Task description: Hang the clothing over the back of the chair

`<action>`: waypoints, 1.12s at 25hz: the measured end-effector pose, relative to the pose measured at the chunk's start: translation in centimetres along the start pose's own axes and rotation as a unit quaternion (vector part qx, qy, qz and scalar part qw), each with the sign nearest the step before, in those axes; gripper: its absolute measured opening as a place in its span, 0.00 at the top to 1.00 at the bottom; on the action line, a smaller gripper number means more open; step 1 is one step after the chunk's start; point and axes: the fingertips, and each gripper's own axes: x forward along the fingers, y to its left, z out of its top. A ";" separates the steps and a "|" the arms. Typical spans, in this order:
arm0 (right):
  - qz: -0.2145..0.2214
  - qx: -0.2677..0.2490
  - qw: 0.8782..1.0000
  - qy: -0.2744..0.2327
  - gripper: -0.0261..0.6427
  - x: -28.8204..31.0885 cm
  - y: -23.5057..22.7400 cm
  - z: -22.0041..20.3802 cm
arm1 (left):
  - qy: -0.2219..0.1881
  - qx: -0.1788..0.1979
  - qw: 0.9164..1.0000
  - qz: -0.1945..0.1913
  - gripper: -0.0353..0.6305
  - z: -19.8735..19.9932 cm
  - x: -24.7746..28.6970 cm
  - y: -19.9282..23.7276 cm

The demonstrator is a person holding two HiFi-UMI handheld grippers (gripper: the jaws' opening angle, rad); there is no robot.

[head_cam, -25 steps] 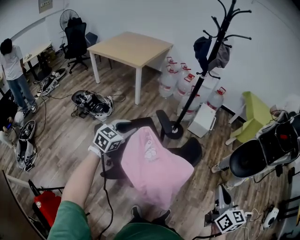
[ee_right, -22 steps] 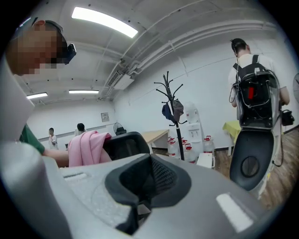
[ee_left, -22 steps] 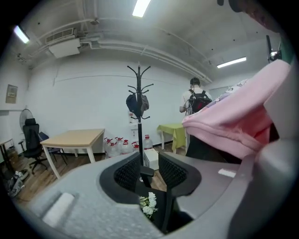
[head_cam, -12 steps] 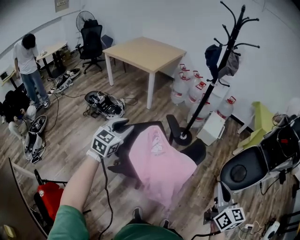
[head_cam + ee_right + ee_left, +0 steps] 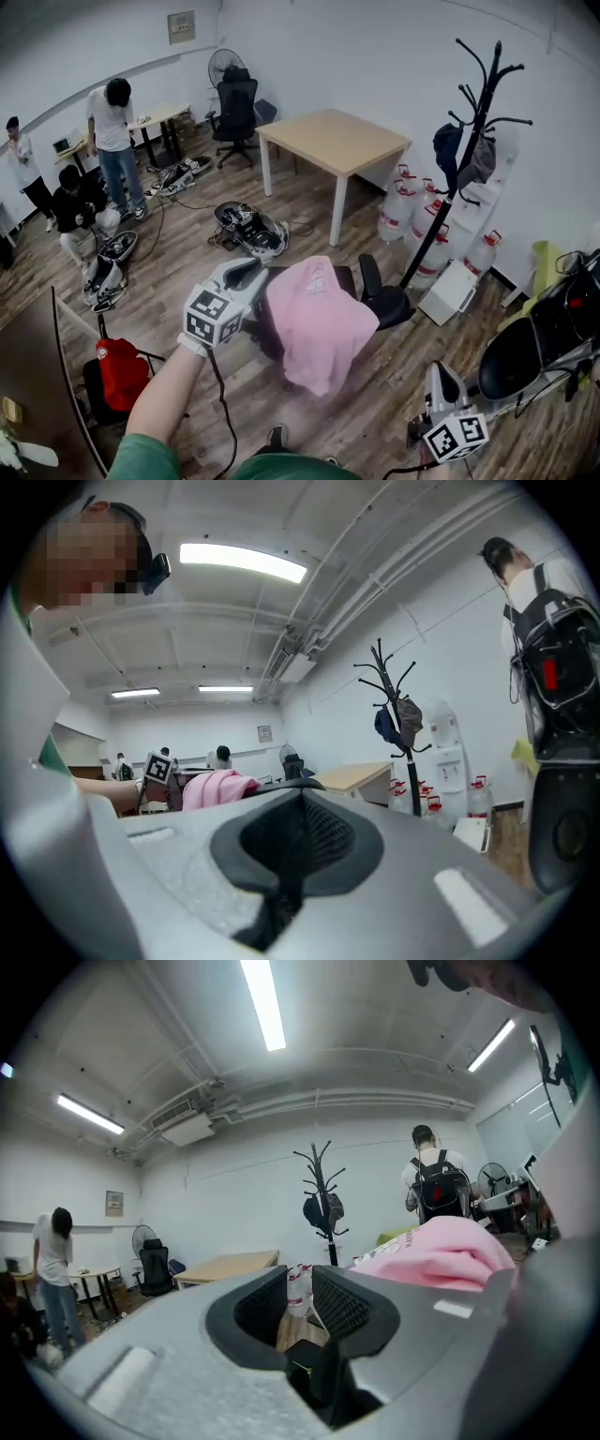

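Observation:
A pink piece of clothing [image 5: 314, 319] lies draped over the back of a black office chair [image 5: 386, 305] in the head view. My left gripper [image 5: 247, 273] hovers just left of it, not touching; its jaws are closing with nothing between them. In the left gripper view, the pink clothing [image 5: 441, 1251] bulges at the right beyond the left gripper [image 5: 300, 1293], whose pads stand a little apart. My right gripper [image 5: 441, 377] hangs low at the bottom right, away from the chair. In its own view the right gripper [image 5: 300, 803] is shut and empty, with the pink clothing [image 5: 216, 787] far off.
A wooden table [image 5: 333, 141] stands behind the chair. A black coat rack [image 5: 459, 159] and water bottles [image 5: 412, 211] are at the right wall. Gear [image 5: 248, 225] lies on the floor; people [image 5: 112, 141] stand at left. A red bag [image 5: 122, 370] sits near left.
My left gripper has risen and drawn back from the clothing's left edge. The pink clothing stays draped on the chair. The head view has tilted up and shows more of the room.

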 end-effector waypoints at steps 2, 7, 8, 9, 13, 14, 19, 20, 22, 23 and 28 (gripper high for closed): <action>0.016 -0.005 1.000 -0.006 0.97 -0.5 -0.4 0.4 | -0.001 -0.008 1.000 0.021 0.81 0.6 -1.5 -1.8; 0.044 -0.018 0.999 -0.022 0.97 -2.0 -1.8 1.0 | -0.006 -0.026 0.998 0.064 0.83 0.9 -4.9 -6.7; 0.048 -0.023 0.998 -0.025 0.97 -2.5 -2.0 1.1 | -0.007 -0.026 0.997 0.072 0.83 1.0 -5.6 -7.7; 0.053 -0.028 0.998 -0.027 0.97 -3.0 -2.0 1.2 | -0.009 -0.027 0.996 0.079 0.83 1.1 -6.4 -8.6; 0.077 -0.048 0.995 -0.036 0.97 -5.0 -1.4 1.5 | -0.019 -0.036 0.993 0.106 0.83 1.7 -9.7 -12.2; 0.084 -0.053 0.994 -0.038 0.97 -5.3 -1.0 1.5 | -0.023 -0.040 0.993 0.112 0.83 2.0 -10.5 -12.9; 0.100 -0.073 0.991 -0.043 0.97 -7.1 -0.2 2.0 | -0.050 -0.054 0.990 0.121 0.83 3.5 -13.0 -16.4; 0.099 -0.075 0.991 -0.044 0.97 -7.4 -0.2 2.1 | -0.054 -0.054 0.990 0.120 0.83 3.8 -13.2 -17.0; 0.095 -0.079 0.991 -0.047 0.97 -7.9 0.1 2.4 | -0.062 -0.050 0.990 0.118 0.83 4.4 -13.7 -17.7; 0.093 -0.081 0.991 -0.049 0.97 -8.1 0.3 2.6 | -0.067 -0.047 0.990 0.117 0.83 4.7 -14.0 -17.8; 0.078 -0.086 0.991 -0.062 0.97 -8.1 2.0 3.3 | -0.082 -0.055 0.989 0.107 0.83 5.2 -15.1 -17.4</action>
